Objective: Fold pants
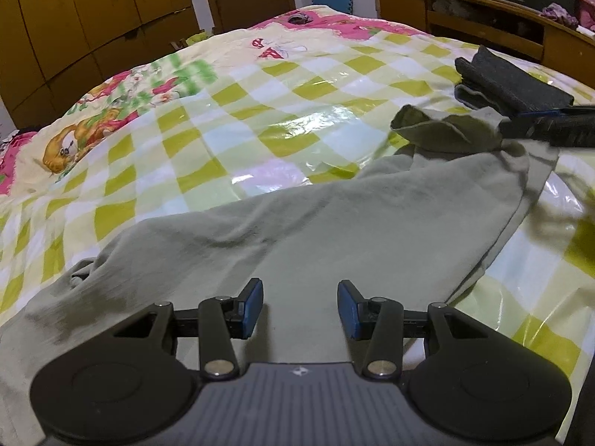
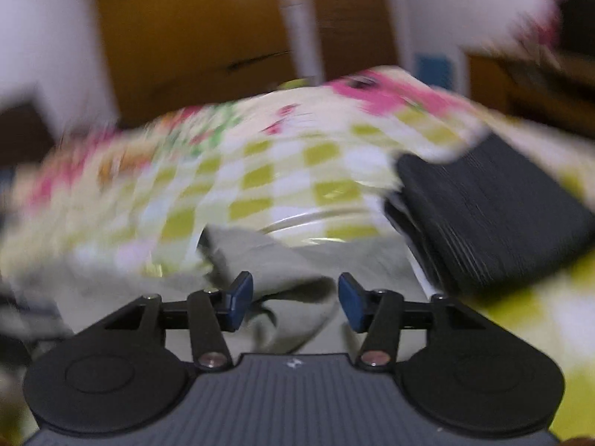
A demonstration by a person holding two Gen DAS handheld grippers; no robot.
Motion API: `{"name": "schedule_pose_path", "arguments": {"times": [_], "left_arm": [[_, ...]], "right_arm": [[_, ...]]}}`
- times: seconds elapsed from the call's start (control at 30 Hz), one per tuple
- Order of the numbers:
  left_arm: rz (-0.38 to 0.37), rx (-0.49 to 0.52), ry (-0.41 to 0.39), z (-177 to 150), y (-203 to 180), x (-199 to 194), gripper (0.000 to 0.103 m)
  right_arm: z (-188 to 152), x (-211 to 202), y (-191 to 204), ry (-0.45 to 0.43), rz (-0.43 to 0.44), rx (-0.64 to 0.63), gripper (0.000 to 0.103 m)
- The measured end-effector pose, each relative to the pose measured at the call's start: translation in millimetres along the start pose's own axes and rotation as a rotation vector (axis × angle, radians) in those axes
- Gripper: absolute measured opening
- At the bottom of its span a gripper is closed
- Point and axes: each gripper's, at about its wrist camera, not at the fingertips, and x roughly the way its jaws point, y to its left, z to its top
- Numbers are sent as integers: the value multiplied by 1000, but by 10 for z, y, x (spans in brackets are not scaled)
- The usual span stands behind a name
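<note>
Pale green pants (image 1: pixel 297 223) lie spread across the bed in the left wrist view, running from the lower left up to a curled-over leg end (image 1: pixel 438 126) at the right. My left gripper (image 1: pixel 301 308) hovers over the wide part of the cloth, its blue pads apart with nothing between them. The black frame of the right-hand tool (image 1: pixel 557 130) shows at the right edge, beside that leg end. The right wrist view is blurred. There my right gripper (image 2: pixel 295 303) stands open over a bunched ridge of the pants (image 2: pixel 297 297), and its pads do not press on it.
A folded dark grey garment (image 1: pixel 513 81) (image 2: pixel 494 215) lies on the bed just beyond the pants at the right. The bed cover (image 1: pixel 223 130) is a glossy green-and-white check with flower prints. A wooden wardrobe (image 1: pixel 93 18) and a wooden desk (image 1: pixel 483 18) stand behind.
</note>
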Motion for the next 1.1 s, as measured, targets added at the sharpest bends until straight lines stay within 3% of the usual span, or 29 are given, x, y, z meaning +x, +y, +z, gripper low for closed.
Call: {"name": "schedule_pose_path", "arguments": {"times": [0.1,0.2,0.33,0.37,0.43,0.47,0.5,0.63,0.7,0.73,0.87,1.03,1.1], "left_arm": [[-2,-14,-2,-10,30,-2,58],[-4,-19,0,-18,35,18,58],[-15,-26,0,-28,51,40,58],[-11,-26,4,-31,50,64,58],[-10,-33,11,-28,46,97,58],[-15,-36,9,-25,42,95,58],[-19,-33,6,-22,33,87,58],[-19,-20,2,-19,15,95,58],[-22,-31,7,-24,24,119,58],[-23,-33,9,-27,26,127,58],[-23,-18,12,-43,-10,140,58],[-29,-18,13,-46,-11,136,58],[-29,-17,13,-48,-16,138,59]], "right_arm": [[-5,159,275,31,-31,-264,52],[-62,279,448,53,-44,-451,52],[-78,221,574,38,32,-541,52],[-90,247,607,42,3,-566,52],[-97,383,579,59,-84,-571,37],[-53,433,507,73,-100,-521,18],[26,468,405,85,-101,-436,12],[324,254,-349,31,-46,115,5],[268,96,-811,-9,2,427,4],[208,44,-950,-15,-10,502,4],[-53,-58,-1237,27,-80,619,13],[-187,-234,-1176,55,-109,590,17],[-215,-243,-1124,69,-78,589,30]]}}
